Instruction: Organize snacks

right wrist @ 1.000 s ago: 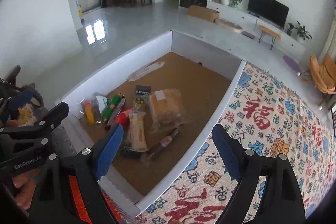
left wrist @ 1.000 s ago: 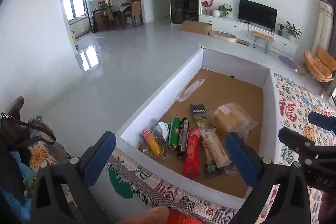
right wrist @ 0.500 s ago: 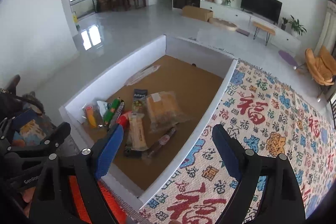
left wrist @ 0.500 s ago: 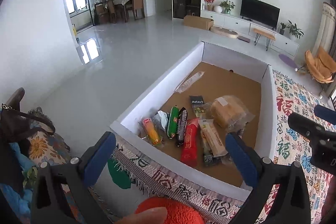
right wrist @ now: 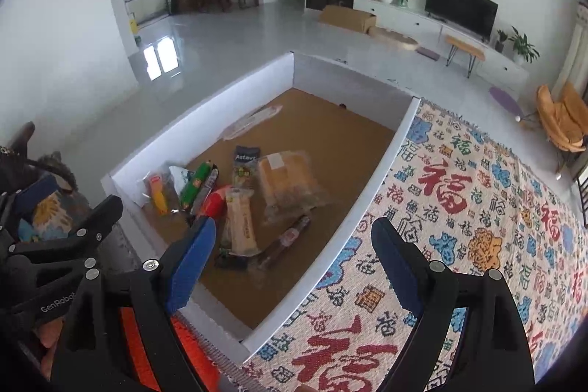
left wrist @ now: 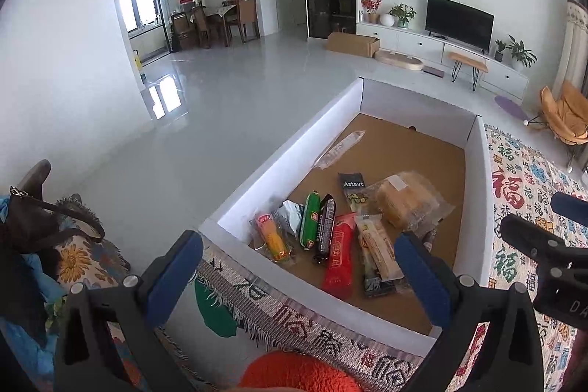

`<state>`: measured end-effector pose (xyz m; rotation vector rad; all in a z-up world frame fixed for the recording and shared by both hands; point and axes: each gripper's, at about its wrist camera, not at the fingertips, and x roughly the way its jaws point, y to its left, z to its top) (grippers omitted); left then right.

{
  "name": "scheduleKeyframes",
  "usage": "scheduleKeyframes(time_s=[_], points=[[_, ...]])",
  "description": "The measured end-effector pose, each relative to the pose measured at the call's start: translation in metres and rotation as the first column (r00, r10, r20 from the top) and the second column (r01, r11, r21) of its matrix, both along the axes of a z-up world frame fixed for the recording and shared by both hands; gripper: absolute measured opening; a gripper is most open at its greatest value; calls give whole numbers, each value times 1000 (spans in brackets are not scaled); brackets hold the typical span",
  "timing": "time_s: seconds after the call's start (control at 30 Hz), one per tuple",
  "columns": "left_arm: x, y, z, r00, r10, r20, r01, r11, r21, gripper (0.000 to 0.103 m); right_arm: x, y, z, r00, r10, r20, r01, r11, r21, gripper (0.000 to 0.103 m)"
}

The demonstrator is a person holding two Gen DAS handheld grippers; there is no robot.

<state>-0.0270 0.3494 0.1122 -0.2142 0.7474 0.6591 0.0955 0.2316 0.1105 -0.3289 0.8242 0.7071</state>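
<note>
White-walled box (left wrist: pixel 286 168) with brown floor, red snack pack (left wrist: pixel 338 254), green stick (left wrist: pixel 309 219), cream blanket (right wrist: pixel 477 208) patterned with red characters

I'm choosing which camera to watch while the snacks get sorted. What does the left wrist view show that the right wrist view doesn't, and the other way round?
Only the left wrist view shows the box's near wall with the fringed cloth edge before it. Only the right wrist view shows the dark brown stick in full, and far more of the patterned blanket. Both show the red packet, the bread bag, the green stick, and open left tongs and right tongs.
</note>
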Motion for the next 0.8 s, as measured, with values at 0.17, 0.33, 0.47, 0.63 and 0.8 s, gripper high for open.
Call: scheduleKeyframes(time_s=[0.17,0.33,0.47,0.63,0.8], points=[[-1,2,1,1000,7,6,-7,1000,4,103,0,3,-4,1000,5,-1,-5,1000,-9,89],[-2,2,1,1000,8,8,-9,1000,6,103,-1,5,-5,1000,6,-1,-6,1000,-15,89],[0,2,1,1000,5,4,-5,1000,17,103,-1,6,-6,1000,8,-1,-8,1000,-18,89],[1,2,1,1000,10,0,-10,1000,20,103,0,6,-7,1000,9,-3,-9,1000,-19,89],[1,2,-1,1000,10,-5,-10,1000,27,103,1,6,-11,1000,8,-17,-8,1000,-17,89]])
